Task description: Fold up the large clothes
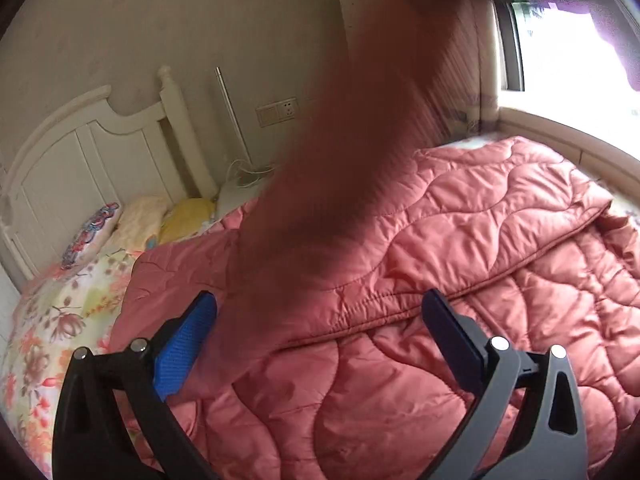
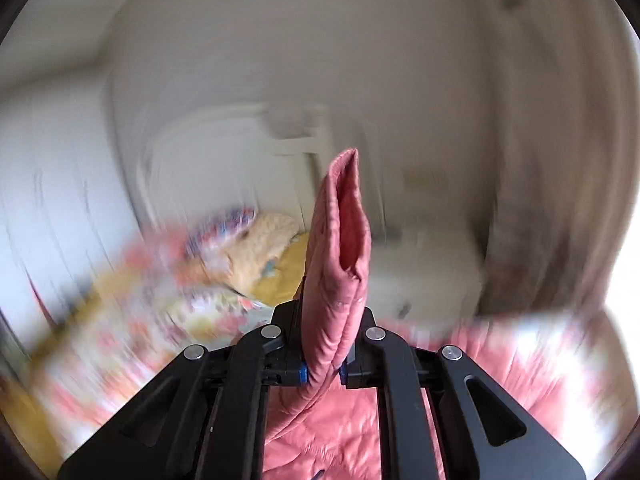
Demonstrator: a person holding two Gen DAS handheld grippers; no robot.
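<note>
We are working over a bed in a pale-walled room, where a large salmon-pink quilted padded coat (image 1: pixel 460 240) is lying spread across the flowered bedsheet (image 1: pixel 52 320). Our left gripper (image 1: pixel 320 320) is hovering above the coat with its blue-padded fingers (image 1: pixel 188 340) standing wide apart and holding nothing. Across the left wrist view a blurred reddish-brown streak of hanging fabric (image 1: pixel 360 160) is blocking much of the wall and the middle of the bed; we cannot tell for certain which part of the garment it is.

Our right gripper (image 2: pixel 324 372) is clamping a quilted pink cuff end of a sleeve (image 2: pixel 340 248), the jaws squeezed tight on the cloth, and the open cuff is sticking up ahead of the fingers and hiding the wall behind it. That view is heavily smeared, so the surroundings are reading only as shapes.

At the head of the bed a white wooden panelled headboard (image 1: pixel 80 160) is standing against the wall, with a patterned pillow (image 1: pixel 92 236), a pale cream cushion (image 1: pixel 140 220) and a yellow cushion (image 1: pixel 188 216) lying in a row below it. A beige wall socket plate (image 1: pixel 278 112) is showing beside the headboard, and a bright window (image 1: pixel 568 60) is glaring at the right.
</note>
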